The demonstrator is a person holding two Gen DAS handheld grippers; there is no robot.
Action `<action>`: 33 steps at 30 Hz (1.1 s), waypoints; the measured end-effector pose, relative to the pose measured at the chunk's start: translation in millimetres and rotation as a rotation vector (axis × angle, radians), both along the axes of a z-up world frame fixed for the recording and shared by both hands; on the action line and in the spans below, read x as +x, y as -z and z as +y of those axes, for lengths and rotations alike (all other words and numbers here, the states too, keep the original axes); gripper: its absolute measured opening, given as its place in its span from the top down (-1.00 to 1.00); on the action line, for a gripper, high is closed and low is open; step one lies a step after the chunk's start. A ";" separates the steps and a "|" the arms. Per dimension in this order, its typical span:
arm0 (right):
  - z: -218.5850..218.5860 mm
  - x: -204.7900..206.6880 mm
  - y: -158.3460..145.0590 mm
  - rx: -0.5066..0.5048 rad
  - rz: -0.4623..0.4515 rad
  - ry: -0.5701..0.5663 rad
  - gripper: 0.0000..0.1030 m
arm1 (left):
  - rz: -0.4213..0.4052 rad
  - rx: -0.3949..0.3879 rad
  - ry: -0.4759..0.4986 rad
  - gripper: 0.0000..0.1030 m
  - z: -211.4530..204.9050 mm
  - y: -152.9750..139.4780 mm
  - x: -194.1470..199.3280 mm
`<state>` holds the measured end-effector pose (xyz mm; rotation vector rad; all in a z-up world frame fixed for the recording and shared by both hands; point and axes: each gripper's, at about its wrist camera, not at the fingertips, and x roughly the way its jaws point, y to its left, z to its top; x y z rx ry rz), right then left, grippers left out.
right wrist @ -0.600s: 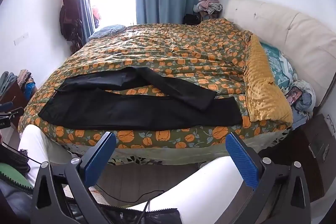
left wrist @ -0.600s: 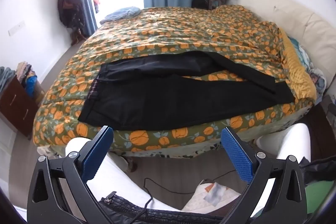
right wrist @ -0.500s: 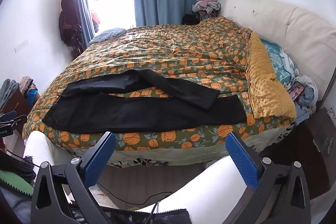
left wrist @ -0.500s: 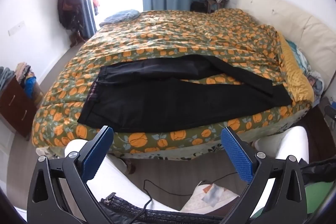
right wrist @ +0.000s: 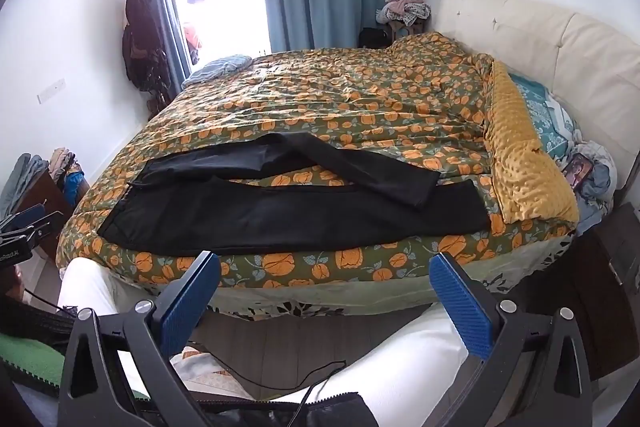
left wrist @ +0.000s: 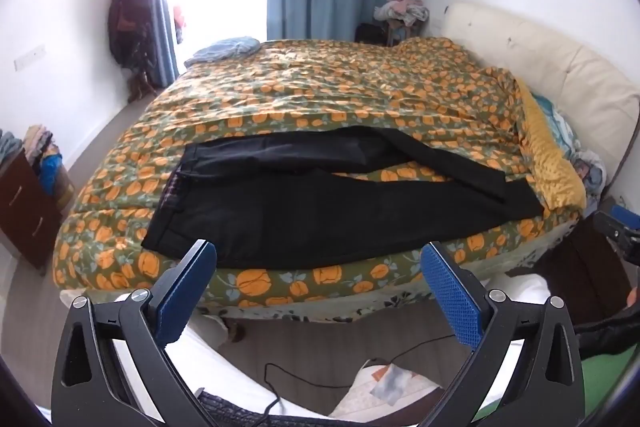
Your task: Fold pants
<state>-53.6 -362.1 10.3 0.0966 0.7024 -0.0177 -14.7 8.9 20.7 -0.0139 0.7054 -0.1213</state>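
Observation:
Black pants (left wrist: 320, 211) lie spread along the near edge of the bed, waistband to the left, both legs running right; the far leg crosses over the near one at the cuff. They also show in the right wrist view (right wrist: 296, 211). My left gripper (left wrist: 318, 279) is open and empty, held off the bed in front of its near edge. My right gripper (right wrist: 324, 285) is open and empty, also short of the bed edge. Neither touches the pants.
The bed has an orange-patterned green quilt (left wrist: 328, 95), a yellow blanket (right wrist: 520, 163) at the right and a cream headboard (right wrist: 560, 43). A dark dresser (left wrist: 24, 211) stands left. The person's white-trousered legs (right wrist: 400, 367) and a cable on the floor (left wrist: 320, 375) are below.
Both grippers have risen and tilted slightly, so the bed sits a little lower and closer in view. The pants have not moved. Both grippers stay open.

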 end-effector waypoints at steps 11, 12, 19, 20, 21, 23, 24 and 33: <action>21.6 29.8 -7.5 -0.021 -0.017 0.090 -1.00 | -0.005 -0.050 -0.117 -0.99 58.2 11.4 13.6; 23.4 31.9 -8.1 -0.027 -0.010 0.090 -1.00 | -0.004 -0.064 -0.130 -0.99 61.4 12.7 16.4; 35.8 36.4 -10.3 -0.099 -0.010 0.071 -1.00 | 0.052 -0.154 -0.046 -0.99 36.2 29.7 29.9; 36.5 37.7 -9.3 -0.097 -0.007 0.066 -1.00 | 0.052 -0.128 -0.013 -0.99 25.9 30.2 29.0; 36.9 38.4 -8.1 -0.099 -0.003 0.061 -1.00 | 0.048 -0.093 0.017 -0.99 14.0 29.7 28.0; 38.1 39.2 -6.5 -0.103 -0.001 0.051 -1.00 | 0.028 -0.005 0.070 -0.99 -6.6 28.8 24.4; 38.4 39.0 -6.3 -0.106 -0.003 0.051 -1.00 | 0.018 0.021 0.083 -0.99 -11.7 28.2 23.8; 41.2 33.8 -8.6 -0.101 -0.039 0.051 -1.00 | 0.003 0.051 0.088 -0.99 -14.0 24.8 25.1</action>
